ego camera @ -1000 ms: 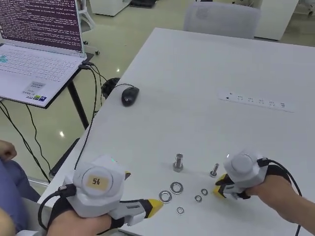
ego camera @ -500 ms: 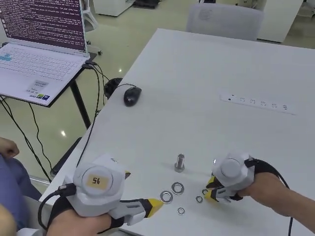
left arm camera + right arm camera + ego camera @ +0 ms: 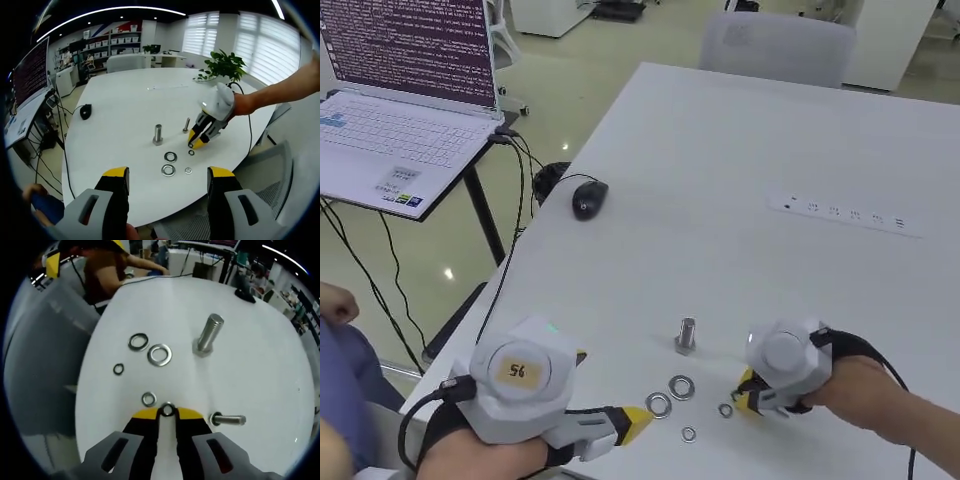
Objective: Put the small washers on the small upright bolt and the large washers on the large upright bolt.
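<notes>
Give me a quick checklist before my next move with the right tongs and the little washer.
1. Small steel washer pinched between the right tongs' tips: ok.
2. Washer lifted off the white table: cannot tell.
3. Small upright steel bolt standing, close beside the right tongs: ok.
4. Large upright steel bolt apart from that path: ok.
5. Left tongs open, empty, back near the table edge: ok.
6. All washers on bolts: not ok; two large steel washers and two small washers lie loose.
</notes>
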